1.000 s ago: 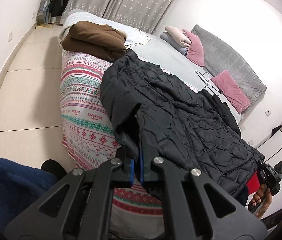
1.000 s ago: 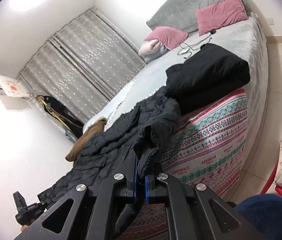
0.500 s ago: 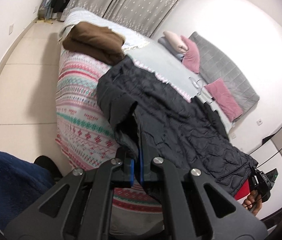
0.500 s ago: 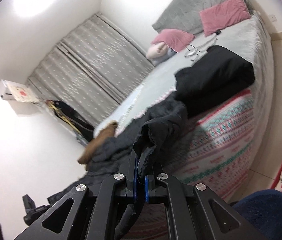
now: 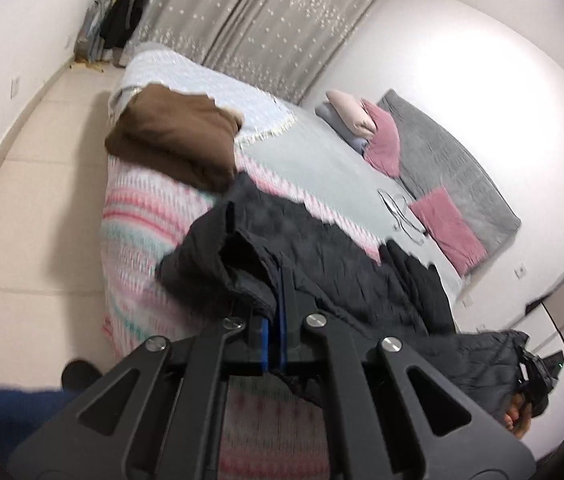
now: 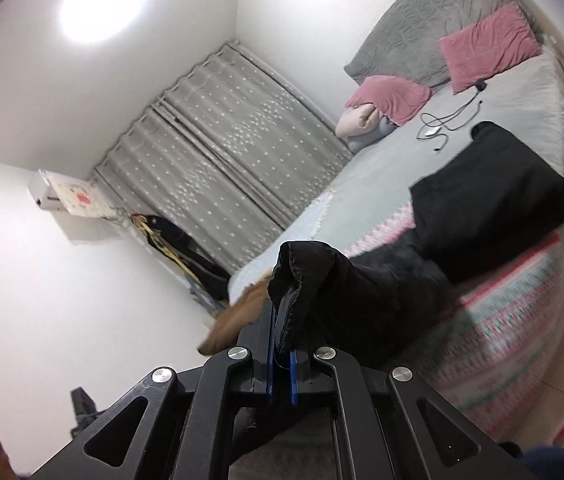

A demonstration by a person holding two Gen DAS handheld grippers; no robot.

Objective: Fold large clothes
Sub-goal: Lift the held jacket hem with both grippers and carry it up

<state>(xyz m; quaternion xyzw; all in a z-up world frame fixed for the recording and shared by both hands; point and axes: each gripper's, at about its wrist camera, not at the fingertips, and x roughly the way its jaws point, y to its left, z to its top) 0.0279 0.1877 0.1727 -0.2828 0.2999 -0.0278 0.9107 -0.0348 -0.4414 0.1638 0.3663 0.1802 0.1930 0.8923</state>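
Observation:
A black quilted jacket (image 5: 345,280) lies across the foot of the bed, partly lifted off the patterned blanket (image 5: 142,232). My left gripper (image 5: 276,340) is shut on the jacket's near edge, the fabric bunching above its blue pads. In the right wrist view my right gripper (image 6: 280,364) is shut on another edge of the jacket (image 6: 361,296), which stands up in a fold over the fingers. The right gripper and the hand holding it (image 5: 521,412) also show at the left wrist view's lower right, under the jacket's far end.
A folded brown garment (image 5: 178,144) sits at the bed's left corner. A folded black garment (image 6: 493,204) lies on the right side. Pink pillows (image 6: 485,44), a cable (image 6: 449,120) and a grey headboard are farther back. Curtains (image 6: 234,160) hang behind; tiled floor (image 5: 34,208) runs along the bed.
Both grippers have risen with the jacket's edge still clamped. The jacket has lifted off the blanket and bunched up. Both views have tilted upward toward the far wall.

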